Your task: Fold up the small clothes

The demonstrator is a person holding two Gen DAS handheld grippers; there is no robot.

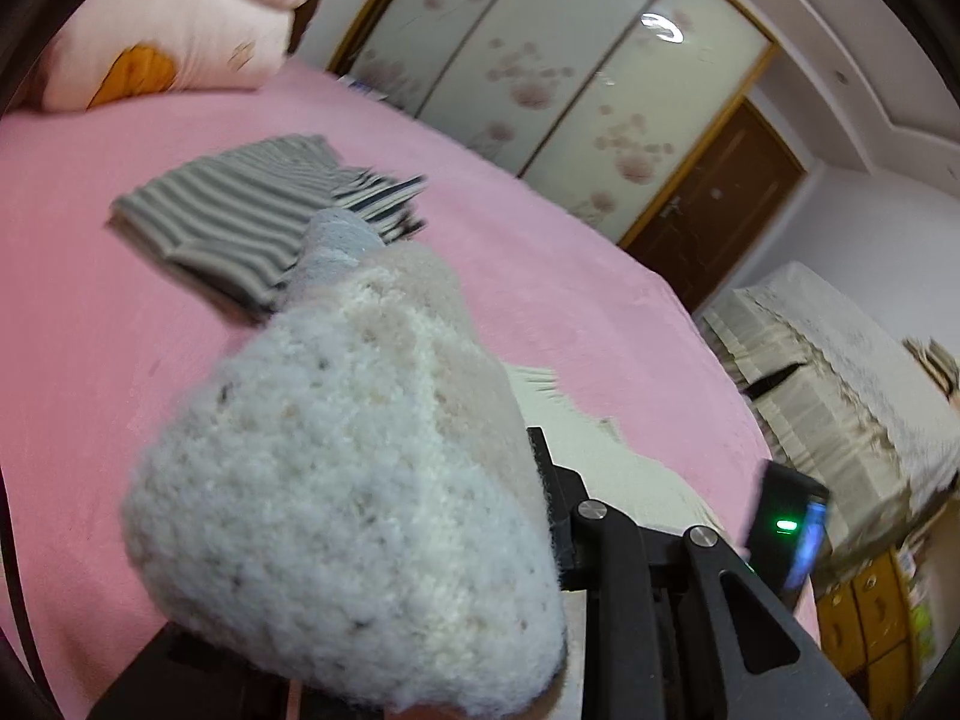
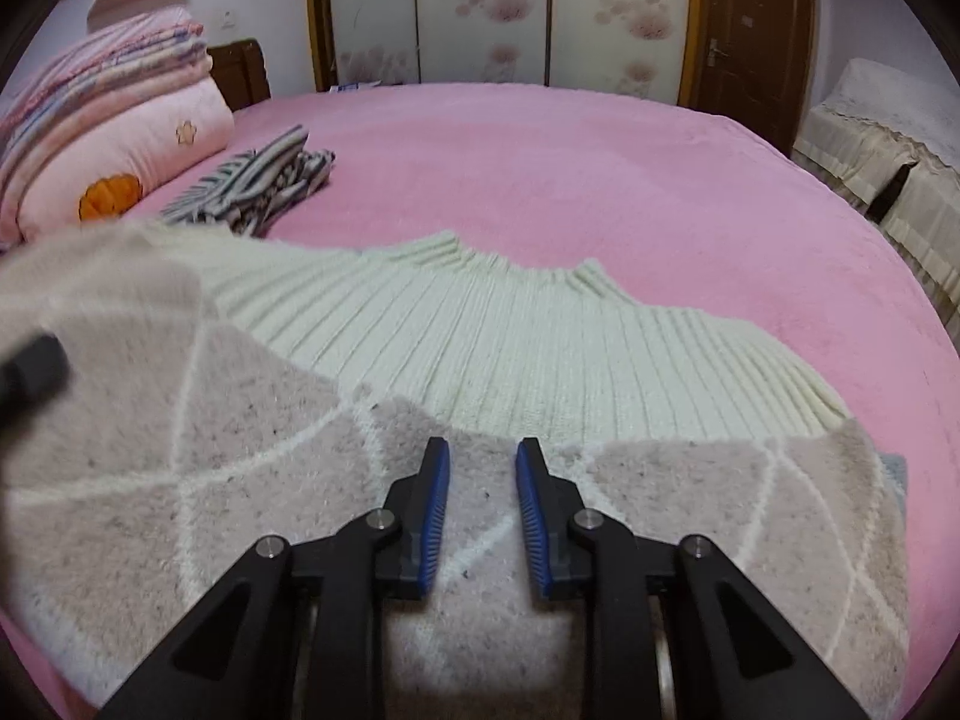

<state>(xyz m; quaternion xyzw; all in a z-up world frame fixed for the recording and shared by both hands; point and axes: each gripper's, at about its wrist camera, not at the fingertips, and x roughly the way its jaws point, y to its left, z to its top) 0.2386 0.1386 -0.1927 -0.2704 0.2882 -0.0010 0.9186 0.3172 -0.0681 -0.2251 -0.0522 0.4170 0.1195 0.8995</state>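
Note:
A small sweater [image 2: 480, 348] lies on the pink bed [image 2: 600, 168], with a cream ribbed top and a fuzzy beige diamond-patterned lower part [image 2: 180, 480]. My right gripper [image 2: 483, 456] is open and empty, its blue pads just above the fuzzy part near the front. My left gripper [image 1: 534, 480] is shut on a bunched fold of the fuzzy sweater [image 1: 360, 480], lifted above the bed; the cloth hides its left finger. In the right wrist view it shows as a dark blur [image 2: 30, 372] at the far left, holding the sweater's left part up.
A folded grey striped garment [image 1: 240, 210] lies further up the bed; it also shows in the right wrist view [image 2: 258, 186]. Stacked pink quilts [image 2: 102, 138] sit at the head. A wardrobe [image 2: 480, 6], a brown door [image 2: 756, 24] and a covered sofa [image 2: 888, 150] stand beyond.

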